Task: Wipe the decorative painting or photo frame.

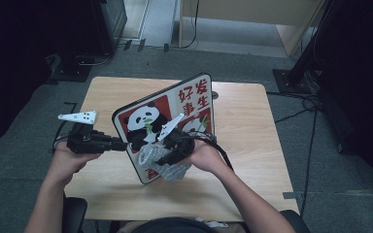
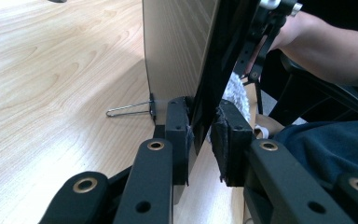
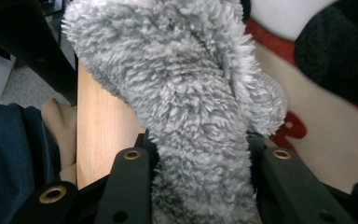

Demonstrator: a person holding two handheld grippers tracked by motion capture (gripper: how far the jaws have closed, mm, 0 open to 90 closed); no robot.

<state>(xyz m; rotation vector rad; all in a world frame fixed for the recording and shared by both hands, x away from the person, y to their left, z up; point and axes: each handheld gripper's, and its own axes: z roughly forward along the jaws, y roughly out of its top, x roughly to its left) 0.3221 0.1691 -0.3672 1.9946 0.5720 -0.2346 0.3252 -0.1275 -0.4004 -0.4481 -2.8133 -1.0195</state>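
Note:
A square panda picture board (image 1: pixel 164 116) with red Chinese characters stands tilted on the wooden table (image 1: pixel 243 126). My left gripper (image 1: pixel 124 144) is shut on the board's left edge (image 2: pixel 200 112), one pad on the plain back and one on the dark front side. My right gripper (image 1: pixel 167 156) is shut on a fluffy grey cloth (image 1: pixel 171 164) and holds it against the lower part of the board's front. In the right gripper view the grey cloth (image 3: pixel 186 107) bulges between the two jaws, with the board's printed face (image 3: pixel 317 116) right behind it.
A wire stand (image 2: pixel 128 110) props the board from its back on the tabletop. A dark stand base (image 1: pixel 73 68) and a black frame foot (image 1: pixel 291 80) sit on the grey floor beyond the table. Cables (image 1: pixel 301 114) trail at the right.

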